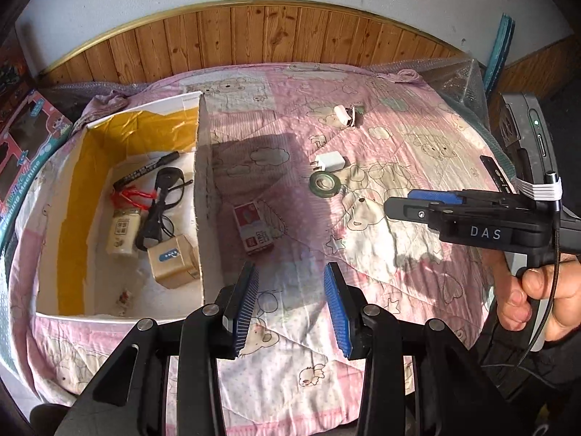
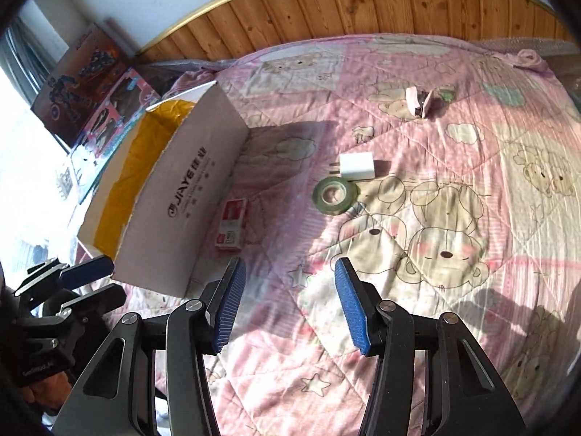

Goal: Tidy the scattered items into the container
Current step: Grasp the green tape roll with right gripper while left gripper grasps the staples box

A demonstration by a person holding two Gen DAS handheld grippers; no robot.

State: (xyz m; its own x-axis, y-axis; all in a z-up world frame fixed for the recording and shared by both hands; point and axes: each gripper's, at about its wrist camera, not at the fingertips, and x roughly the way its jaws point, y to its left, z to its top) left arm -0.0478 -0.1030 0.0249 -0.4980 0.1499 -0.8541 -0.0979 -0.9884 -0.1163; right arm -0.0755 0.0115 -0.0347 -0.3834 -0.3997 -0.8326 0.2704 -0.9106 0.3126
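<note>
Cardboard box [image 1: 203, 196] partly filled; red-white carton [image 1: 253, 231], green tape roll [image 2: 334, 194], white charger [image 2: 356, 166], pink clip [image 2: 419, 105] left on quilted bed [image 2: 454, 225]; both grippers' [image 1: 290, 305] [image 2: 288, 309] jaws spread, empty.

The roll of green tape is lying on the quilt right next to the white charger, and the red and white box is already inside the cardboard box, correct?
Not quite. The red and white box is not inside the cardboard box; it lies on the quilt just outside its wall, as the left wrist view shows. The rest holds: the roll of green tape does lie on the quilt right next to the white charger.
</note>
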